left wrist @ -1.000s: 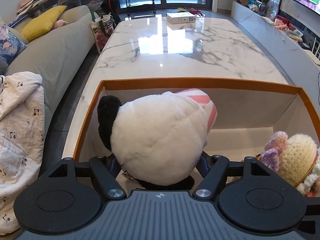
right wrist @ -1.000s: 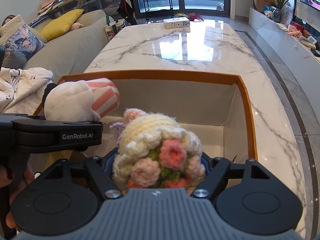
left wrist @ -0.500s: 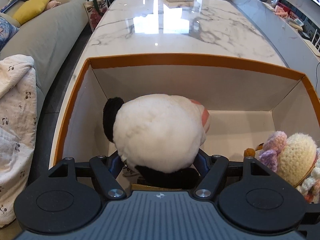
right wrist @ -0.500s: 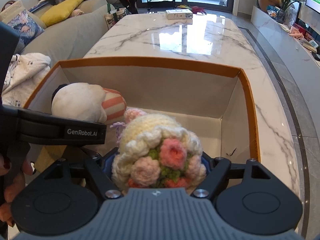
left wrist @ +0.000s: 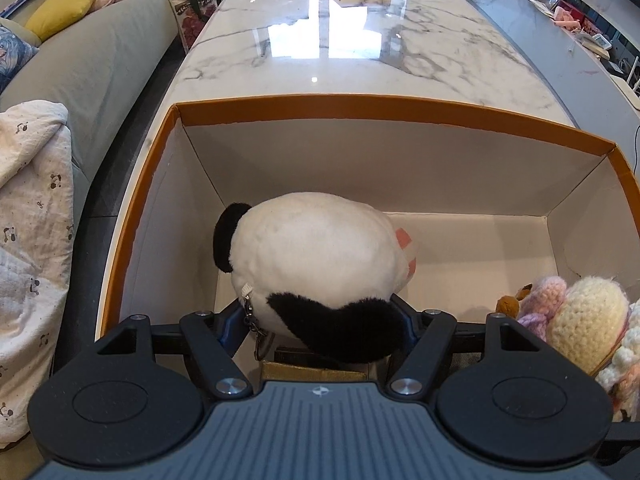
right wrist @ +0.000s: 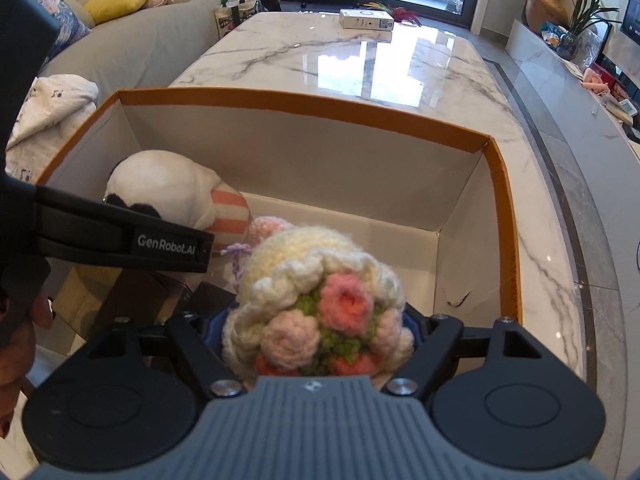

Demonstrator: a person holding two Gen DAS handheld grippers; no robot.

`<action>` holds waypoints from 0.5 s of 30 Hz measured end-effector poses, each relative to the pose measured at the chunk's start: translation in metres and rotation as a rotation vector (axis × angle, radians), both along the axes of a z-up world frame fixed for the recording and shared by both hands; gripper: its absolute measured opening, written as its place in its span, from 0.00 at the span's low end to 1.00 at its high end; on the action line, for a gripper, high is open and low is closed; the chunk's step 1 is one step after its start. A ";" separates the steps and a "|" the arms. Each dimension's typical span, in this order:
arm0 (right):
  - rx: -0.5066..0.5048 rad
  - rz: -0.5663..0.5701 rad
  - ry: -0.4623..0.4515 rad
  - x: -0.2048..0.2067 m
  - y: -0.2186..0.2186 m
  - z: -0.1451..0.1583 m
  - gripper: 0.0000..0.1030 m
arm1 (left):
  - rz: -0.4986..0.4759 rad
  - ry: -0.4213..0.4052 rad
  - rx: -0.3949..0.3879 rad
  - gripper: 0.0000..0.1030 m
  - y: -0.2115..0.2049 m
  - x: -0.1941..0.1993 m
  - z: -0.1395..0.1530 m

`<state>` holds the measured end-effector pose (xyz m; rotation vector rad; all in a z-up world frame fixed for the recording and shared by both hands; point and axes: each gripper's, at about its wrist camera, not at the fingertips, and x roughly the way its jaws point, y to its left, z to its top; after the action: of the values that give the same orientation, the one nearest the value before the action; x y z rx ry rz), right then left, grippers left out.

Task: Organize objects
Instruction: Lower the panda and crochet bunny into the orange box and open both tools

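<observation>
Panda plush (left wrist: 316,264) clamped in left claw (left wrist: 320,320), hanging inside orange-rimmed box (left wrist: 360,108), just off its left wall. Crochet bouquet (right wrist: 320,304) clamped in right claw (right wrist: 316,332), alongside to the right, over open box floor straight ahead and below. Box resting on marble worktop (left wrist: 360,48).

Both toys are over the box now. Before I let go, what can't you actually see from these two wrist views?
- Left wrist: the panda plush hides the left tongs' pad contact and the box floor beneath.
- Right wrist: the crochet bouquet covers the right tongs' tips.
- Left wrist: the bouquet is cut off by the right edge.
</observation>
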<state>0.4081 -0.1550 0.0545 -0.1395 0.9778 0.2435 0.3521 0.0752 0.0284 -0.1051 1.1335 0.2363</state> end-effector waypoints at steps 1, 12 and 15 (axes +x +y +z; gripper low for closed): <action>-0.003 0.002 0.001 0.000 0.000 0.000 0.78 | 0.001 0.001 -0.004 0.79 0.001 0.000 0.000; -0.037 0.017 0.021 -0.002 0.003 -0.003 0.79 | -0.003 0.015 -0.017 0.80 0.001 0.000 -0.003; -0.045 0.024 0.024 -0.003 0.004 -0.003 0.81 | -0.003 0.017 -0.006 0.80 0.000 0.000 -0.002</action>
<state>0.4055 -0.1509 0.0515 -0.1897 1.0059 0.2459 0.3519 0.0748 0.0264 -0.1071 1.1509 0.2311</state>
